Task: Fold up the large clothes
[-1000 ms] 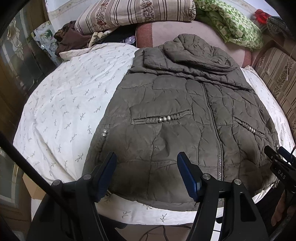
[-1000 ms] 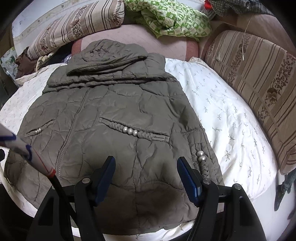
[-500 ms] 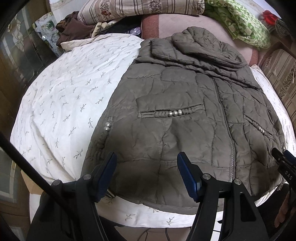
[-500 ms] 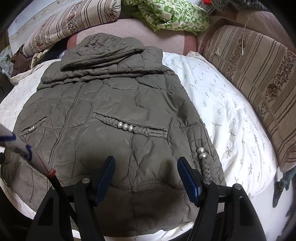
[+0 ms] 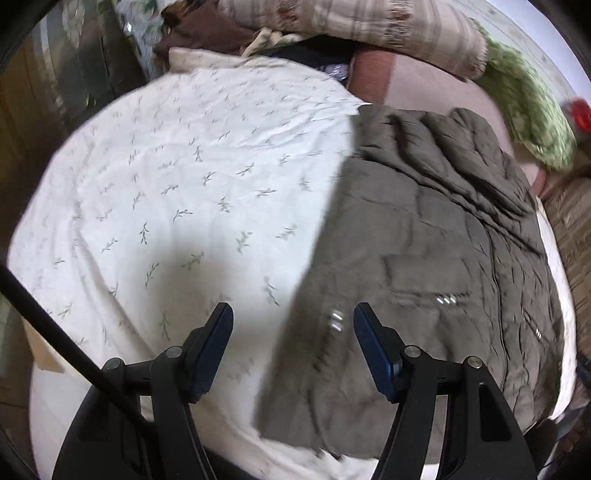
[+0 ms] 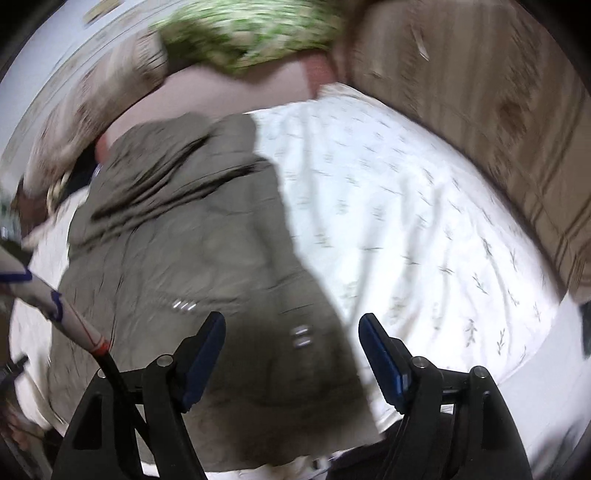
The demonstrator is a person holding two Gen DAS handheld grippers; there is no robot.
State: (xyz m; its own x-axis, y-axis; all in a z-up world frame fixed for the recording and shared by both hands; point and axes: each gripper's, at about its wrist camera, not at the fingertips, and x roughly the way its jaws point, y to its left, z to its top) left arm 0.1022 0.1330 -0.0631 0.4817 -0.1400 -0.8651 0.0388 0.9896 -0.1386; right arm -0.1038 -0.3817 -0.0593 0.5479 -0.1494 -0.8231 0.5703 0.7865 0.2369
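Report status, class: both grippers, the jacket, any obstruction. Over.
Left gripper open, empty, over the jacket's side edge. Right gripper open, jaws just widened, nothing between them, over the opposite edge. Jacket flat on the white sheet, unfolded. Nothing in the way.

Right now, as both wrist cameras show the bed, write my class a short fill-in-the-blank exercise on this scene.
1. The quilted jacket lies on a white sheet printed with small ____.
2. The jacket's colour is ____.
3. Both the left gripper and the right gripper have their jaws ____, holding nothing.
4. The crumpled blanket behind the jacket is white and ____.

Missing words: leaf sprigs; olive-grey; open; green
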